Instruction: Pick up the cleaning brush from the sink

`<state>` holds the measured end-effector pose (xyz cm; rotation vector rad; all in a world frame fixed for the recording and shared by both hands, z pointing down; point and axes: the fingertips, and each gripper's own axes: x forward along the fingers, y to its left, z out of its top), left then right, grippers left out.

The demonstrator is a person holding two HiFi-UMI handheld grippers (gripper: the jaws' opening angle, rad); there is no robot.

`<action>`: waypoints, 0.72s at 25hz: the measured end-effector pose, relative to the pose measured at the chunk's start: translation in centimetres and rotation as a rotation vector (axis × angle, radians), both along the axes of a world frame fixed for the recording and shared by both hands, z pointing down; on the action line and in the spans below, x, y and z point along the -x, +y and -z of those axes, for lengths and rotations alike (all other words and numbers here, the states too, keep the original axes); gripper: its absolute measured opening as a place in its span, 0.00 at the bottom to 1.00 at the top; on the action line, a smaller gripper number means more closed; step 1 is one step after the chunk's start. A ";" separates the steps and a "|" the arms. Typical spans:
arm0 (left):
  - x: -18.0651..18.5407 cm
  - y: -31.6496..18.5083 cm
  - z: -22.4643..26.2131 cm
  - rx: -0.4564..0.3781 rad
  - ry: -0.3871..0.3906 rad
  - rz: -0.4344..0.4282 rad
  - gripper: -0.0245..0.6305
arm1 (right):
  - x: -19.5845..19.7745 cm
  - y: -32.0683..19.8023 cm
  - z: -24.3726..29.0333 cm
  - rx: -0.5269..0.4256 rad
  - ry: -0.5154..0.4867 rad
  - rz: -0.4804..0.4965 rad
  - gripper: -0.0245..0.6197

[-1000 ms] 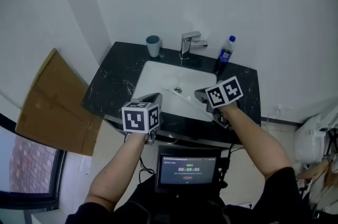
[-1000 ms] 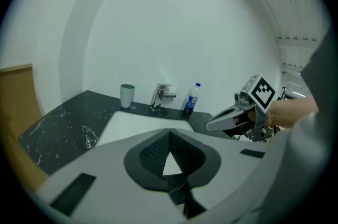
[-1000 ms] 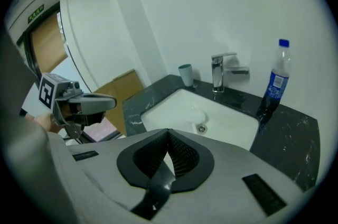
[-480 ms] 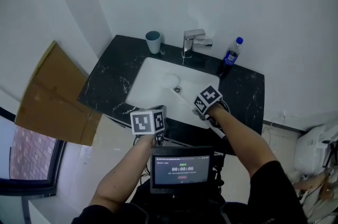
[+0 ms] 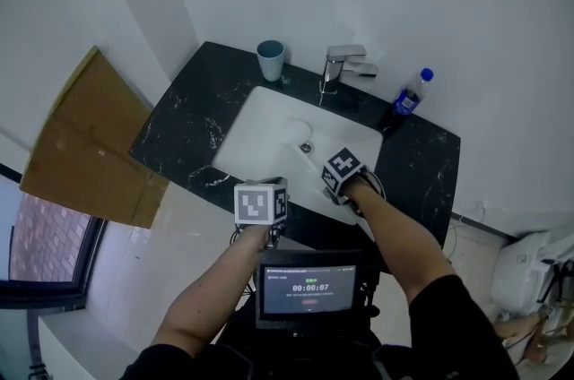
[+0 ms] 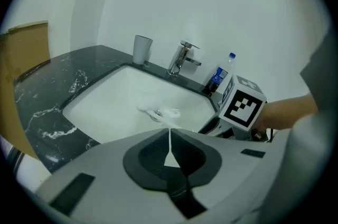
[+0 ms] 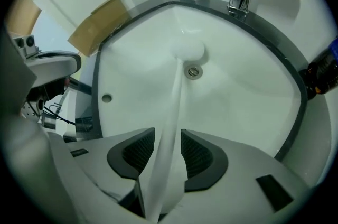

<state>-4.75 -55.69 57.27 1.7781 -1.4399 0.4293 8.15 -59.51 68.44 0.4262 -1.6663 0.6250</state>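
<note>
Open sink basin (image 5: 256,145); faucet (image 5: 345,64), cup (image 5: 270,58), bottle (image 5: 408,100) along back rim.

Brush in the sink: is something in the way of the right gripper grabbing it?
Nothing visible is. The cleaning brush has its white handle already lying between the jaws of the right gripper, which have just been opening and do not press on it yet.

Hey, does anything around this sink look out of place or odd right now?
The white cleaning brush lies in the sink, its head by the drain and its handle running toward the front rim. A flattened cardboard sheet stands beside the counter. Nothing looks spilled or damaged.
</note>
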 end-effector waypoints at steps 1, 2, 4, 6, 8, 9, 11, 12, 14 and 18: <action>0.1 -0.2 -0.1 -0.001 -0.002 0.001 0.08 | -0.1 0.0 -0.4 0.011 0.032 0.013 0.27; 0.1 -0.3 -0.2 -0.001 -0.002 0.002 0.08 | -0.3 0.2 -0.9 0.024 0.066 0.028 0.27; 0.2 -0.3 -0.5 0.004 0.004 0.003 0.08 | -0.5 0.5 -2.0 0.048 0.121 0.054 0.25; 0.5 -0.3 -0.8 0.010 0.008 0.002 0.08 | -0.4 0.7 -2.7 0.064 0.136 0.052 0.17; 1.1 -0.4 -1.0 0.011 0.004 0.001 0.08 | 0.0 0.5 -3.0 0.068 0.125 0.032 0.15; 1.4 -0.4 -1.0 0.011 0.002 0.002 0.08 | 0.1 0.3 -3.0 0.066 0.121 0.020 0.15; 1.7 -0.2 -1.0 0.011 0.004 0.003 0.08 | 0.1 0.1 -2.8 0.061 0.121 0.000 0.13; 1.7 0.0 -1.0 0.011 0.009 0.003 0.08 | -0.1 -0.1 -2.7 0.055 0.122 -0.009 0.13; 1.8 0.1 -0.9 0.010 0.021 0.001 0.08 | -0.4 -0.4 -2.4 0.040 0.127 -0.022 0.11; 2.2 0.6 -0.3 0.004 0.027 -0.008 0.08 | -0.6 -0.6 -1.4 0.011 0.115 -0.049 0.11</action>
